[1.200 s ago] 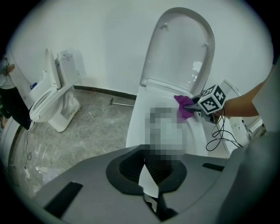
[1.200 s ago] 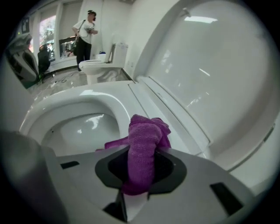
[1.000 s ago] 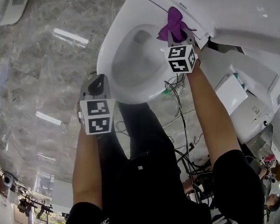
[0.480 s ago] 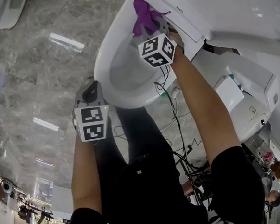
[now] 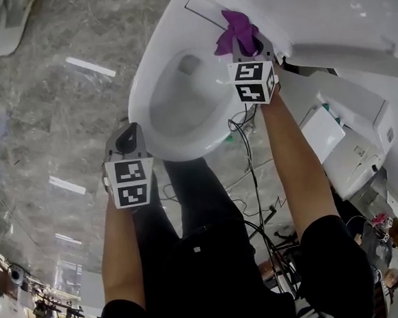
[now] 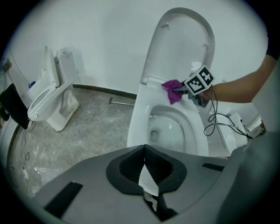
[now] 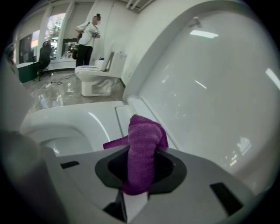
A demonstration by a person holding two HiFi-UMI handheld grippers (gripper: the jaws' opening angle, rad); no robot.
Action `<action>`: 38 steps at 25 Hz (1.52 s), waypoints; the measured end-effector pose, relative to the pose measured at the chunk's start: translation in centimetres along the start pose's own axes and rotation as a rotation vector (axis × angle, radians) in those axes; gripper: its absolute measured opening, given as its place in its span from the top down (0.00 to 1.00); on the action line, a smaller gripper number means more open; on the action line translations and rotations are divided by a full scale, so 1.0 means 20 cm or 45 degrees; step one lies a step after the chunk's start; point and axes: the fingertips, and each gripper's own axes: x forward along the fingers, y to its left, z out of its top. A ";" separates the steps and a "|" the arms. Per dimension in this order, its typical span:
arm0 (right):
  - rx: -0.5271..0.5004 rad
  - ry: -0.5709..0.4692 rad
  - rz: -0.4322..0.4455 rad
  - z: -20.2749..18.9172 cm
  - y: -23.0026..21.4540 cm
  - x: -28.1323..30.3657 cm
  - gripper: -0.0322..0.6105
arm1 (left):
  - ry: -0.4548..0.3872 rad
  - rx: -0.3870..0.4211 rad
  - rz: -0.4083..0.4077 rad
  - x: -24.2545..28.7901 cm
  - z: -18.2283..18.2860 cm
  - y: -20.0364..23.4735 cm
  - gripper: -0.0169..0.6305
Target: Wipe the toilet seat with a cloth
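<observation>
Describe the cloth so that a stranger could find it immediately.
Find the white toilet before the person, its lid raised. At the back of the seat, the right gripper is shut on a bunched cloth. It is the only purple thing among white surfaces.

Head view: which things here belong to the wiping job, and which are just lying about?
In the job: purple cloth, clamped in the right gripper; toilet seat; raised lid behind it.
Lying about: left gripper, shut and empty; cables on the floor; second toilet; person in the background.
</observation>
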 end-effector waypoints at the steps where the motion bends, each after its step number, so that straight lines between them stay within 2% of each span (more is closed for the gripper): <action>1: 0.046 0.016 -0.034 -0.04 -0.06 -0.02 0.81 | 0.003 0.005 -0.005 0.01 0.00 -0.01 0.96; 4: 0.190 0.105 -0.102 -0.17 -0.21 -0.03 0.81 | 0.008 0.027 -0.020 0.03 0.03 -0.04 0.96; 8: 0.421 0.182 -0.128 -0.30 -0.30 -0.05 0.81 | 0.011 0.071 -0.036 0.04 0.09 -0.10 0.96; 12: 0.964 0.276 -0.206 -0.52 -0.34 -0.13 0.81 | 0.007 0.141 -0.054 0.03 0.17 -0.14 0.96; 13: 1.060 0.297 -0.232 -0.58 -0.36 -0.17 0.81 | 0.004 0.161 -0.060 0.03 0.20 -0.15 0.96; 15: 1.168 0.325 -0.266 -0.67 -0.36 -0.24 0.81 | -0.001 0.204 -0.070 0.04 0.24 -0.19 0.96; 22: 1.319 0.453 -0.352 -1.04 -0.30 -0.55 0.81 | -0.025 0.369 -0.129 0.01 0.36 -0.37 0.96; 26: 1.332 0.436 -0.368 -1.11 -0.22 -0.83 0.81 | -0.045 0.442 -0.184 -0.07 0.38 -0.49 0.96; 30: 1.348 0.293 -0.345 -0.96 -0.10 -1.07 0.81 | -0.161 0.505 -0.187 -0.25 0.44 -0.52 0.96; 35: 1.262 0.180 -0.398 -0.67 0.01 -1.49 0.81 | -0.287 0.502 -0.195 -0.55 0.54 -0.52 0.96; 38: 1.228 0.048 -0.393 -0.44 0.07 -1.74 0.81 | -0.339 0.488 -0.208 -0.76 0.59 -0.49 0.96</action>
